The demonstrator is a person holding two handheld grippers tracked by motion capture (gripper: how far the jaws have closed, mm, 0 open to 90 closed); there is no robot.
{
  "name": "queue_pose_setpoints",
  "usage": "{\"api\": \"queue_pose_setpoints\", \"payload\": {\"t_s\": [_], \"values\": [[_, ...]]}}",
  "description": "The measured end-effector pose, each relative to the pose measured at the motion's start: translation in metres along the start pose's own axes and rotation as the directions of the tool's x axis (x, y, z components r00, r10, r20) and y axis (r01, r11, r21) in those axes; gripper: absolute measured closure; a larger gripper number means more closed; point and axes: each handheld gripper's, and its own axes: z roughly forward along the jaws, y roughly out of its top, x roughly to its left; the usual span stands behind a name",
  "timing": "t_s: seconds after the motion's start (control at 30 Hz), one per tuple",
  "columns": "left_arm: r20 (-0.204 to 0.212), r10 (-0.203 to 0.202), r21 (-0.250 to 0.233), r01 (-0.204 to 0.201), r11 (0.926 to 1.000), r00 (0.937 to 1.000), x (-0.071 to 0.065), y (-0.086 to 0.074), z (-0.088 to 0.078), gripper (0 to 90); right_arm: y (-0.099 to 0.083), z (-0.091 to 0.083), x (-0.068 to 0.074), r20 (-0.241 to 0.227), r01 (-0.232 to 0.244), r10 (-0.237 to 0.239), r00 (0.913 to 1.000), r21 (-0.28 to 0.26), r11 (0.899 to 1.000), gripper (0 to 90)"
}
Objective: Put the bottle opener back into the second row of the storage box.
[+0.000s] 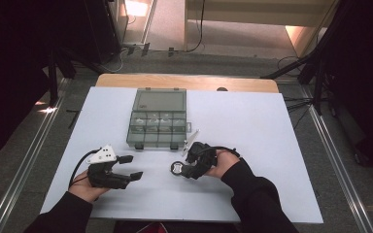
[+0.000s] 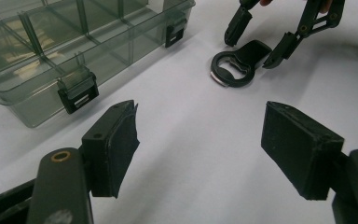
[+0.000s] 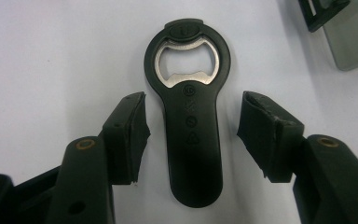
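Bottle opener (image 3: pixel 191 121), black with a steel mouth, lies flat on the white table (image 1: pixel 272 145) squarely between the jaws of the right gripper (image 3: pixel 193 133). Its long axis runs straight out along the jaws, handle toward the hand and ring end beyond the tips. The pads (image 3: pixel 130 135) stand apart on either side of the handle and, as far as I can tell, touch nothing. The left gripper (image 2: pixel 200 144) is farther off, jaws wide and empty, with the opener ahead of it and the clear compartment box (image 2: pixel 51 51) off to its left.
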Motion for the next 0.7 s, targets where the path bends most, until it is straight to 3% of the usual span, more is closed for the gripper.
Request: {"api": "queue_pose_setpoints", "payload": {"t_s": [0.23, 0.43, 0.7], "values": [[0.0, 0.002, 0.0, -0.002, 1.0, 1.0, -0.0001, 0.0001, 0.0001, 26.8, 0.0014, 0.001, 0.006, 0.058, 0.039, -0.04, 0.9975, 0.017, 0.999, 54.2], [0.0, 0.002, 0.001, -0.002, 1.0, 1.0, -0.0002, 0.0001, 0.0003, 26.8, 0.0013, 0.0009, 0.0048, 0.051, 0.046, -0.046, 0.9976, 0.008, 0.999, 65.2], [0.0, 0.002, 0.001, -0.002, 1.0, 1.0, -0.0002, 0.0, 0.0003, 26.8, -0.0004, 0.0002, 0.0001, 0.028, 0.043, -0.043, 0.9987, -0.01, 0.999, 66.4]]}}
